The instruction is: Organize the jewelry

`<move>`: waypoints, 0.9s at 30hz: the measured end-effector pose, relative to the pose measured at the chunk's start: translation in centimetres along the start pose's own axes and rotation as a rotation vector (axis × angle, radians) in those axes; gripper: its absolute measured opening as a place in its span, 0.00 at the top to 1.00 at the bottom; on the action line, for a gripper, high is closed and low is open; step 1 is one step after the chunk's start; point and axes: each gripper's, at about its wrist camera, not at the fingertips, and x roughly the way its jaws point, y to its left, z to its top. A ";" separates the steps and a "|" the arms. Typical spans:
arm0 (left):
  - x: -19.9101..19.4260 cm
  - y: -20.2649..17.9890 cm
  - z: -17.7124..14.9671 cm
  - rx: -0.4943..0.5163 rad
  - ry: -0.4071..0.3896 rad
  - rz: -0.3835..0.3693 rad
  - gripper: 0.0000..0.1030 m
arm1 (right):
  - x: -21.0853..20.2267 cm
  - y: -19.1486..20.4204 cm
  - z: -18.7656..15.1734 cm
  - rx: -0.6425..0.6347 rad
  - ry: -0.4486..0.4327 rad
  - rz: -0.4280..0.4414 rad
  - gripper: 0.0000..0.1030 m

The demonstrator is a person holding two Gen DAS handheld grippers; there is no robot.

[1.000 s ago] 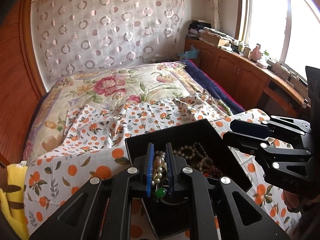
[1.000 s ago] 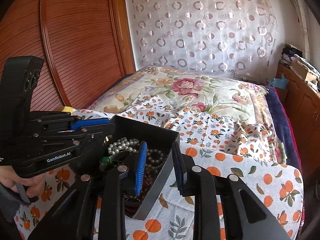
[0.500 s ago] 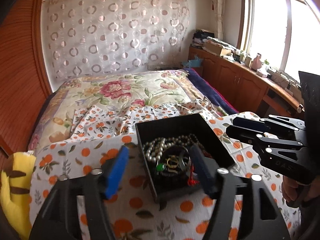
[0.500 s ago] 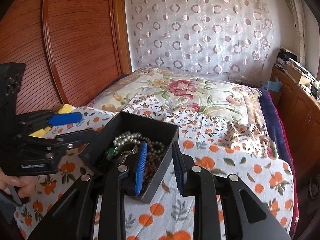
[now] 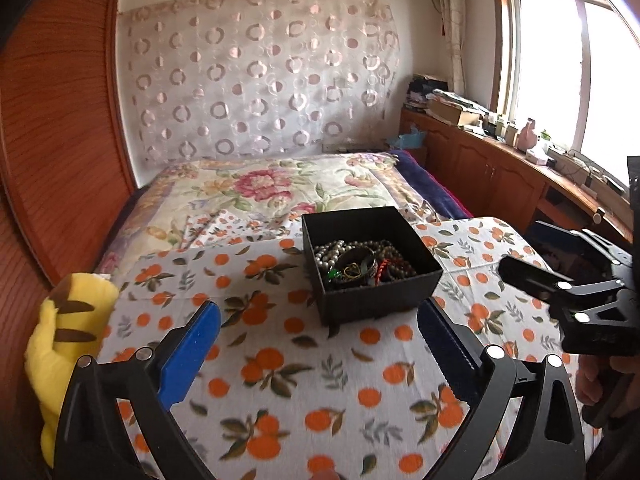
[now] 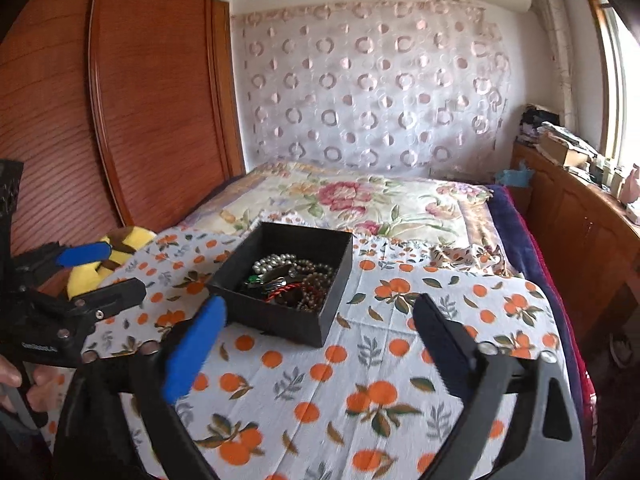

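Observation:
A black open box [image 5: 384, 298] stands on the orange-print cloth [image 5: 280, 380]; it also shows in the right wrist view [image 6: 280, 320]. Inside lie a pearl string [image 5: 330, 250], dark bead strands [image 5: 400, 268], a dark bangle [image 5: 360, 262] and a green stone [image 5: 331, 274]. My left gripper [image 5: 318, 344] is open and empty, in front of the box. My right gripper [image 6: 316, 340] is open and empty, also short of the box. The right gripper shows at the right edge of the left wrist view [image 5: 568, 292]; the left one shows at the left of the right wrist view [image 6: 80, 280].
A yellow plush toy [image 5: 68, 336] lies at the cloth's left edge. A floral bedspread [image 5: 272, 188] stretches behind the box. A wooden wardrobe [image 6: 132, 120] stands to the left. A wooden cabinet [image 5: 500, 176] with clutter runs under the window on the right.
My left gripper let go of the pearl string into the box, opened wide and drew back. My right gripper released the box wall, opened and drew back too.

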 end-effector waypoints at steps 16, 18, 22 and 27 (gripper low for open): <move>-5.8 0.2 -3.4 -0.024 -0.036 0.031 0.08 | -7.2 0.8 -2.4 0.066 -0.109 -0.087 0.03; -6.0 0.2 -3.4 -0.027 -0.039 0.027 0.08 | -7.3 1.0 -2.4 0.062 -0.110 -0.080 0.03; -6.2 0.1 -3.5 -0.023 -0.052 0.034 0.08 | -7.2 1.4 -2.6 0.056 -0.107 -0.079 0.02; -6.5 -0.1 -3.5 -0.027 -0.055 0.029 0.08 | -6.9 1.4 -2.7 0.059 -0.103 -0.079 0.03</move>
